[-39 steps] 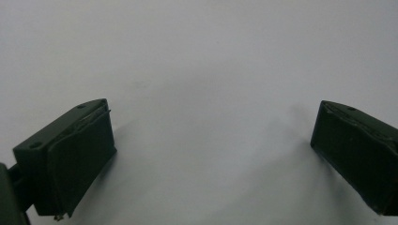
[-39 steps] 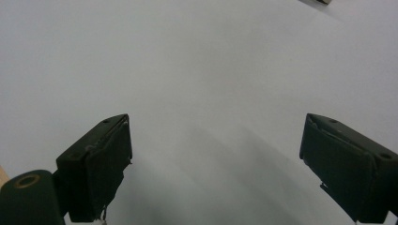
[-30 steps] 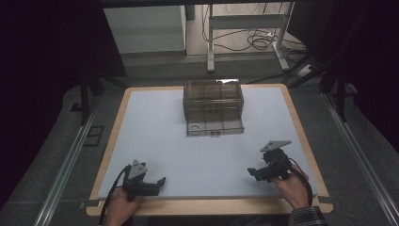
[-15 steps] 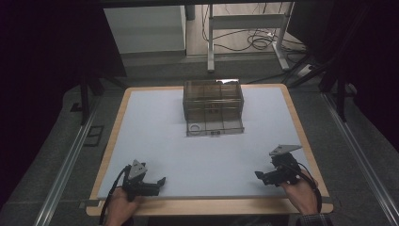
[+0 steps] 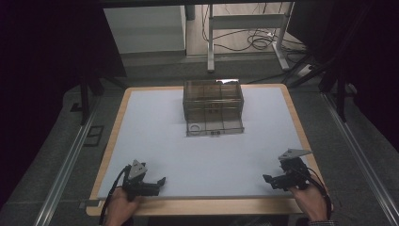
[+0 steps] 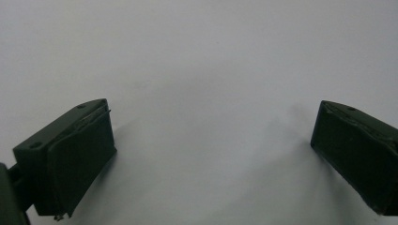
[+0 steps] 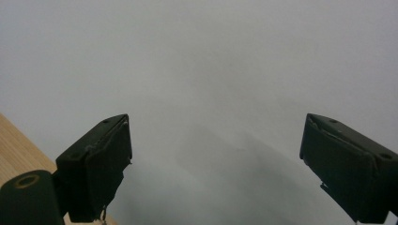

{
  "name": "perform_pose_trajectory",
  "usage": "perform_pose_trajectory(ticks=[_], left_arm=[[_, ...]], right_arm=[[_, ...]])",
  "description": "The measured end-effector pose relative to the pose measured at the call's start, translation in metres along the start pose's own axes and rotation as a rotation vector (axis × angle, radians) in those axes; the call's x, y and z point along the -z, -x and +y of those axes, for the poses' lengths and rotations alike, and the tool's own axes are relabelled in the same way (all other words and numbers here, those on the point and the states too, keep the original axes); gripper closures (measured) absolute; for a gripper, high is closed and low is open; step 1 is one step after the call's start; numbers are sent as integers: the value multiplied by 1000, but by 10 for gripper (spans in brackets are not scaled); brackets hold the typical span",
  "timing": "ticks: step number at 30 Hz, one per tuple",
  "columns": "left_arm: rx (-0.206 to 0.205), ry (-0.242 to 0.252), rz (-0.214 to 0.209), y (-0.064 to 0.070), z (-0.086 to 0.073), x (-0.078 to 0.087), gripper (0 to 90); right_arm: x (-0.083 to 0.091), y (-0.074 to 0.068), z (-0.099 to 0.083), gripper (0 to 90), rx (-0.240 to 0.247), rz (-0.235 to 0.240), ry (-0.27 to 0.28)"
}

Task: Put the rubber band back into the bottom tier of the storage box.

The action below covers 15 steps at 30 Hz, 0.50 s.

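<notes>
Right now holding the left gripper low at the bottom left of the high view, with jaws spread wide and clasping nothing. Looking along those jaws at nothing but bare white table top. Likewise holding the right gripper at the bottom right, jaws equally wide apart and empty, tilting down at the white sheet with a strip of wooden edge peeking in at the lower left of the right gripper view.

Looking outward to the see-through box, standing in the upper middle of the high view, well apart from both grippers, divided into compartments, with a small ring lying at its front left.

Judging by that gap, probably facing a long forward reach, and so risking a few things:
- arriving too fast and bumping a thin wall with an open jaw, shoving the box along the smooth sheet toward the far edge;
- pinching one wall off-centre and tipping the box, spilling the ring;
- closing in from both sides at once and knocking one gripper against the other;
- dragging a trailing cable over the near edge and jerking a hand off line.
</notes>
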State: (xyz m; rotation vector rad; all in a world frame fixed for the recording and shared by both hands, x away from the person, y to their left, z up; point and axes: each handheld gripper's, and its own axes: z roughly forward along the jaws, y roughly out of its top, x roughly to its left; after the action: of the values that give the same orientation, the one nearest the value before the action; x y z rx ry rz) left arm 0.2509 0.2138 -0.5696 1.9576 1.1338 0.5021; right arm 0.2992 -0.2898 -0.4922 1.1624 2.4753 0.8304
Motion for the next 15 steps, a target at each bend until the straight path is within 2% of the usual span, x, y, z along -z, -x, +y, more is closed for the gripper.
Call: perform_pose_trajectory(ticks=[15], left_arm=[[0,0,0,0,0,0,0]], right_arm=[[6,10,-21,89,-26,-26,-50]])
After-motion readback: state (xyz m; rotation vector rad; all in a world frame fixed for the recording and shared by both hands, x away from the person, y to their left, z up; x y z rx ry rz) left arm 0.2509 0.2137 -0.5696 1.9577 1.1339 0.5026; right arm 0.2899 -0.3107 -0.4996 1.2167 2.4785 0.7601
